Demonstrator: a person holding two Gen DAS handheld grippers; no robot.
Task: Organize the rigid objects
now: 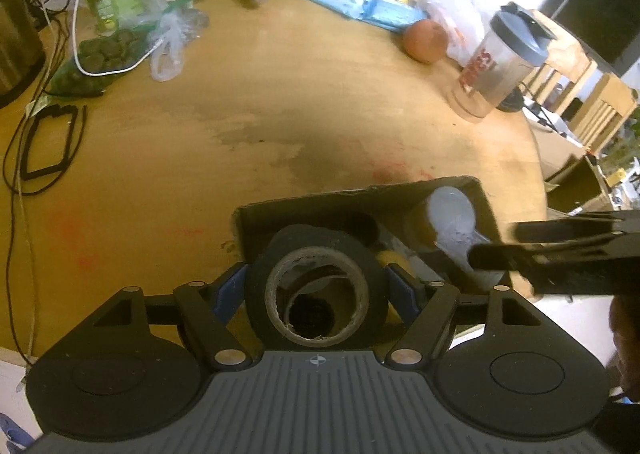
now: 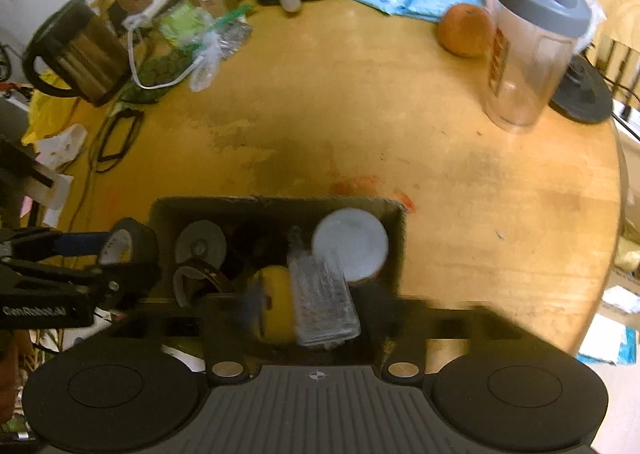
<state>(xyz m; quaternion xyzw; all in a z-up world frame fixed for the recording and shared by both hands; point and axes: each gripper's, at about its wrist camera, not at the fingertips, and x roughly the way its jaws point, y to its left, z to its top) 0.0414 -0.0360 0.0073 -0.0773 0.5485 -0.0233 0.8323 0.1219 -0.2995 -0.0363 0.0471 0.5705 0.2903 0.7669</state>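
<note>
1. Tape roll (image 1: 316, 290): gripped between the pads of the left gripper (image 1: 316, 292), held over the box (image 1: 360, 198).
2. Right gripper (image 2: 304, 314): jaws spread wide, nothing clamped, over the box's clear case (image 2: 324, 298).
3. Box: set on the table (image 1: 280, 94).

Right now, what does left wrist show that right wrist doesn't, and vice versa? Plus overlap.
Left wrist only: looking straight down the cardboard core of the black tape roll, clamped between the left gripper pads.

Right wrist only: the clear plastic case and yellow object lying in the box with the open right gripper above them, and the kettle at the table's far left.

Both: cardboard box, white lid inside it, shaker bottle, orange, wooden table.
</note>
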